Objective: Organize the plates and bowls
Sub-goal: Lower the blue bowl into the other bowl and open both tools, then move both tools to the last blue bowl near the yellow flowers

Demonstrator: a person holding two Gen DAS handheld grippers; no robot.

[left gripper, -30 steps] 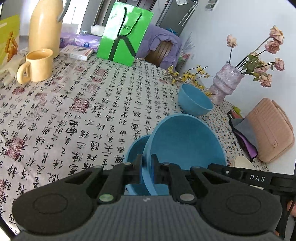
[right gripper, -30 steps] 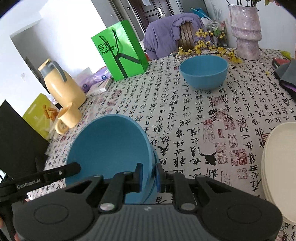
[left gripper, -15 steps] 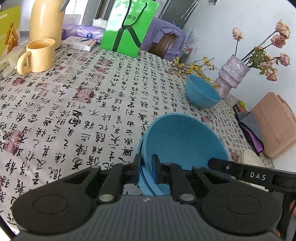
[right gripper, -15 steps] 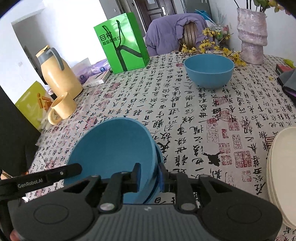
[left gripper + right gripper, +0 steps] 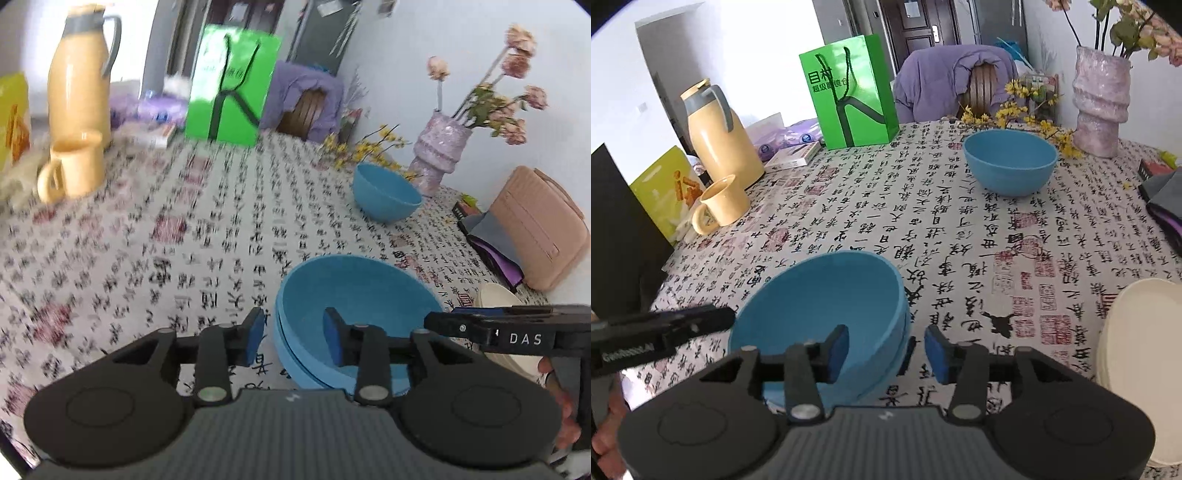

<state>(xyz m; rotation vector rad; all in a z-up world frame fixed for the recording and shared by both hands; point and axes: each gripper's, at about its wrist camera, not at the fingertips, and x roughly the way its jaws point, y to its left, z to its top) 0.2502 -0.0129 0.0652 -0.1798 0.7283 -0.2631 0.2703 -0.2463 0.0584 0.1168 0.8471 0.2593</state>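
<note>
Two blue bowls sit nested as one stack (image 5: pixel 354 306) on the printed tablecloth; the stack also shows in the right wrist view (image 5: pixel 827 295). My left gripper (image 5: pixel 293 341) is open, its fingers either side of the stack's near-left rim without gripping. My right gripper (image 5: pixel 886 349) is open, straddling the stack's right rim. A third blue bowl (image 5: pixel 384 195) stands alone farther back near the vase, and it shows in the right wrist view (image 5: pixel 1010 160) too. A stack of cream plates (image 5: pixel 1141 362) lies at the right.
A yellow mug (image 5: pixel 720 205), yellow thermos (image 5: pixel 716 133) and green bag (image 5: pixel 849 92) stand at the back left. A purple vase (image 5: pixel 1100 107) with flowers stands back right. A pink bag (image 5: pixel 539 225) and dark items lie at the right edge.
Both grippers have opened and let go of the bowl rim. The upper bowl, held tilted before, now sits level, nested in the lower one.
</note>
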